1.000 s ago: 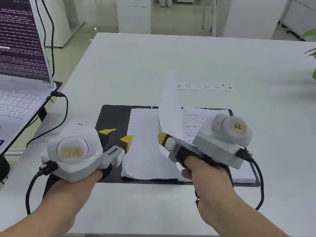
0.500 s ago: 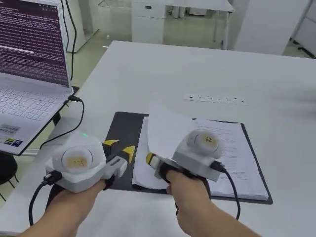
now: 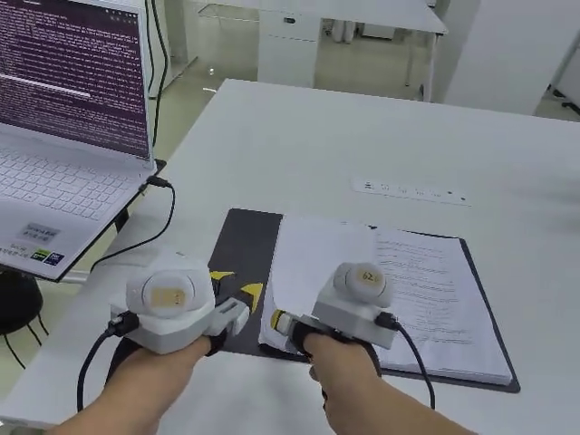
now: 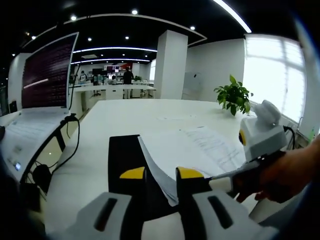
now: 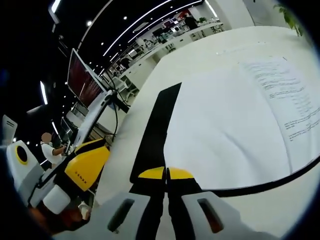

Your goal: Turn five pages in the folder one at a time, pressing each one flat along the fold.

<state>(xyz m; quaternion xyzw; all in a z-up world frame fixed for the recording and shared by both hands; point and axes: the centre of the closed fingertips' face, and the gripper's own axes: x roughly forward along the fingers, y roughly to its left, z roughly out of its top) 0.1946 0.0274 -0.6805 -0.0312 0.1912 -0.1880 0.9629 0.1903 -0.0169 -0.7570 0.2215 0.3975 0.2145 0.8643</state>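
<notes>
While my jaws pinch it, page (image 3: pixel 322 263): draped over the folder's (image 3: pixel 240 254) left half.
Right gripper (image 3: pixel 277 320): clamped on its near edge.
Left gripper (image 3: pixel 237 286): parted, empty.
Fold (image 3: pixel 375 272): rightward, running away from me (nearer my right).

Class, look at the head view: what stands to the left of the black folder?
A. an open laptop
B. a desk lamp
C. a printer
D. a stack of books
A: an open laptop, its screen lit with lines of text, stands left of the folder.
</notes>
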